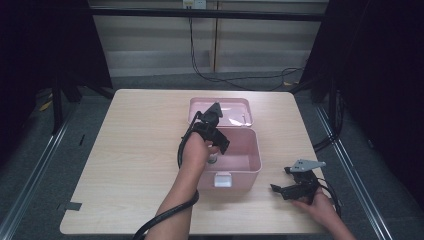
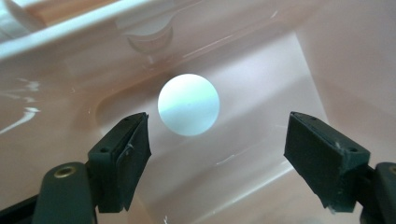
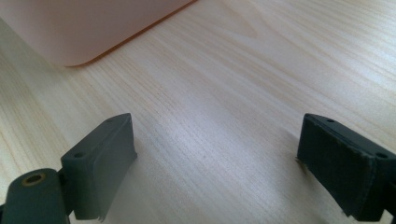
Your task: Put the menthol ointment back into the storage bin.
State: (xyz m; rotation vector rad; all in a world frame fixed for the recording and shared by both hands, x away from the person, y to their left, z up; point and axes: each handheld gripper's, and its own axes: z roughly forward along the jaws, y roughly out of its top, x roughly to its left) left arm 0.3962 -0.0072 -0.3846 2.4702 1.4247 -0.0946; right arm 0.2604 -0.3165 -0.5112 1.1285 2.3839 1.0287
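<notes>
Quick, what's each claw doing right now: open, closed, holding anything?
Left claw: open, inside the pink box, white ball lying free beyond its tips.
Right claw: open, holding nothing, over the table.

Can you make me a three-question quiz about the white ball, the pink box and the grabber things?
1. Where is the white ball?
A) inside the pink box
B) on the table
C) on the floor

2. What colour is the box's lid?
A) blue
B) pink
C) green

3. How are the left gripper's jaws?
A) shut on the ball
B) shut on the lid
C) open, ball untouched

Answers: 1 A, the ball lies on the box's pink bottom. 2 B, the lid, swung open behind the box, matches it. 3 C, the pads stand apart with the ball beyond them.
</notes>
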